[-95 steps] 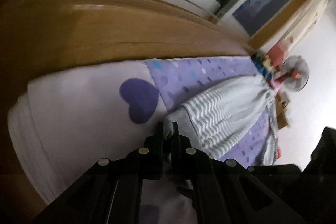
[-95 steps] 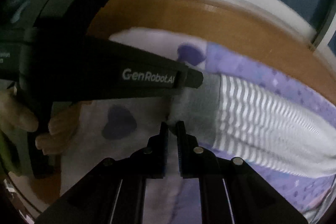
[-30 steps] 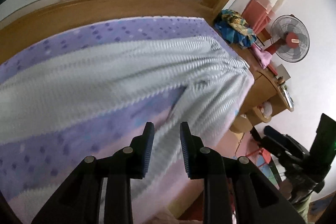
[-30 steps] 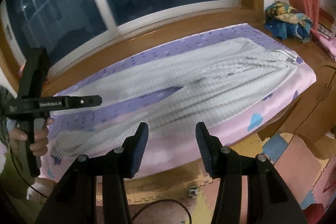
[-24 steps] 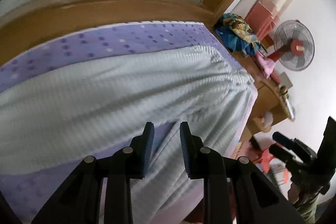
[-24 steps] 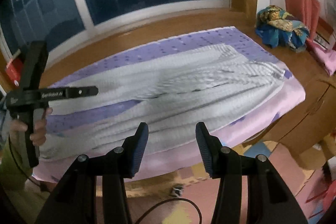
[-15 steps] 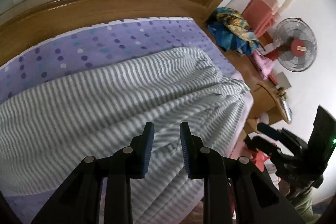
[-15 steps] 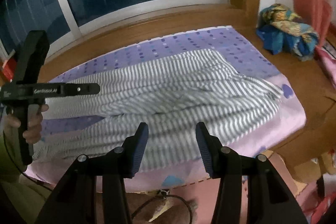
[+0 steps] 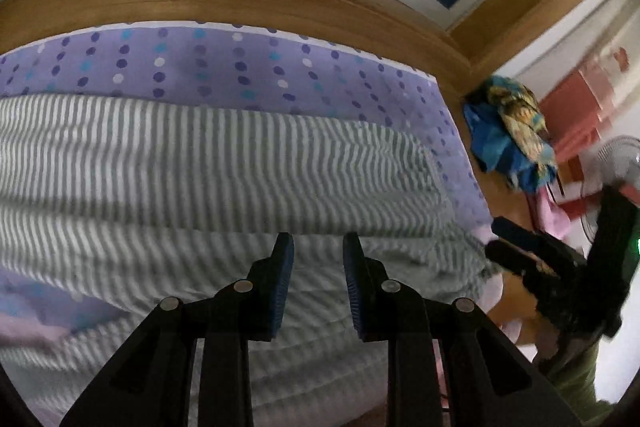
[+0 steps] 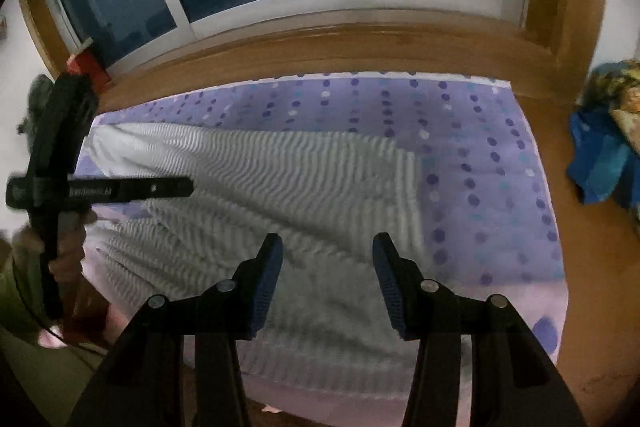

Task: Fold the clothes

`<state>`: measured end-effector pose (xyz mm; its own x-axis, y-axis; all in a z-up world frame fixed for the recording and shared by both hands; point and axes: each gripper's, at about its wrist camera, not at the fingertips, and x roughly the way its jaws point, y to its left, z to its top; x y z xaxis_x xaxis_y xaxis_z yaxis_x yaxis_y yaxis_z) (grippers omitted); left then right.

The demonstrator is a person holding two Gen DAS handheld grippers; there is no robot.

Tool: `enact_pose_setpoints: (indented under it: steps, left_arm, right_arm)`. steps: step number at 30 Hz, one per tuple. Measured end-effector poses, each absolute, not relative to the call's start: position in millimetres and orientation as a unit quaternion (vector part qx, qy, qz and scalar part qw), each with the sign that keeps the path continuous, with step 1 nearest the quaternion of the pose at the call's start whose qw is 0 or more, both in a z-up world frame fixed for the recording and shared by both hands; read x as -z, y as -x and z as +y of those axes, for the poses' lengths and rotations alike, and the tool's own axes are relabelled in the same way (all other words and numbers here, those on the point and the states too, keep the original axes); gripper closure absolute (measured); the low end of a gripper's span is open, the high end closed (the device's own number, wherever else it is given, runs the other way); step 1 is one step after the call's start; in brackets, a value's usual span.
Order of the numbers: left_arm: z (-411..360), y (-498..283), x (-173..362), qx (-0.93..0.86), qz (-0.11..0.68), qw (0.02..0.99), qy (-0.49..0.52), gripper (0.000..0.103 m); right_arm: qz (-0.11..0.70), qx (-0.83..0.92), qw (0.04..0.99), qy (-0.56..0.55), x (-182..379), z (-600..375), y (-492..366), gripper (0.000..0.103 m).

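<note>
Both the left gripper [image 9: 318, 247] and the right gripper [image 10: 327, 247] are hovering with jaws apart and empty over the striped trousers [image 10: 280, 179], probably needing to clamp the waistband [image 10: 412, 195] at center right for 1 fold.

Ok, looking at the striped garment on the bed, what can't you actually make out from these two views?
- Striped garment, left wrist view: its near edge is covered by the left gripper and its left end is cut off by the frame.
- Same garment, right wrist view: its near hem sits behind the right gripper, and motion blur smears the folds.
- Fan, left wrist view: blurred and cut off at the edge.
</note>
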<state>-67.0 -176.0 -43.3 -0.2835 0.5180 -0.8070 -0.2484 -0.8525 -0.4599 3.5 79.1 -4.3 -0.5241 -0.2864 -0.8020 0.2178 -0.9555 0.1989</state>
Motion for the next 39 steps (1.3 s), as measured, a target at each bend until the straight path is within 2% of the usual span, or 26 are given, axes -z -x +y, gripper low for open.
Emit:
enact_pose_setpoints:
  steps: [3,7,15,16,17,18,19,22,27,32,35,37,39]
  left_arm:
    - [-165.2,60.8,43.4,-0.798,-0.12,0.223,0.547,0.079]
    - [-160.0,58.4,51.9,-0.792,-0.117,0.206,0.563,0.079]
    - [-165.3,61.1,57.6,-0.79,-0.13,0.187,0.569,0.079]
    - [-165.8,61.8,58.3,-0.79,-0.13,0.187,0.569,0.079]
    - [-166.4,62.7,59.3,-0.79,-0.13,0.187,0.57,0.079]
    - [-166.9,63.6,60.3,-0.789,-0.13,0.186,0.57,0.079]
    - [-167.5,64.7,61.3,-0.789,-0.131,0.184,0.571,0.079]
    - [-170.1,67.4,64.3,-0.787,-0.141,0.182,0.572,0.079]
    - [-175.6,70.3,72.4,-0.785,-0.146,0.173,0.577,0.079]
    - [-180.5,73.0,80.5,-0.78,-0.156,0.172,0.581,0.079]
    - [-180.2,74.0,83.5,-0.778,-0.153,0.175,0.584,0.079]
    - [-179.9,74.5,84.7,-0.778,-0.15,0.177,0.584,0.079]
    - [-179.9,75.0,86.7,-0.776,-0.147,0.179,0.587,0.079]
  right_arm:
    - [-0.083,0.845,0.189,-0.493,13.2,109.1,31.9,0.056]
    - [-0.128,0.816,0.196,-0.529,45.3,131.5,86.7,0.056]
    - [-0.197,0.768,0.213,-0.571,96.8,144.5,141.1,0.056]
    - [-0.195,0.768,0.222,-0.568,95.9,140.2,143.0,0.057]
    - [-0.193,0.769,0.232,-0.564,94.9,135.8,145.0,0.065]
    - [-0.174,0.781,0.226,-0.556,91.0,130.3,144.3,0.077]
    - [-0.156,0.792,0.22,-0.547,87.0,124.7,143.6,0.082]
    - [-0.105,0.842,0.204,-0.489,61.6,112.3,130.6,0.083]
    - [0.037,0.874,0.27,-0.403,16.2,69.1,66.8,0.083]
    - [0.228,0.832,0.291,-0.414,52.3,13.9,7.5,0.082]
    - [0.259,0.823,0.269,-0.429,72.4,5.6,-5.4,0.082]
    - [0.246,0.834,0.256,-0.423,66.3,11.3,-6.5,0.077]
    - [0.233,0.844,0.247,-0.416,59.7,17.6,-6.3,0.051]
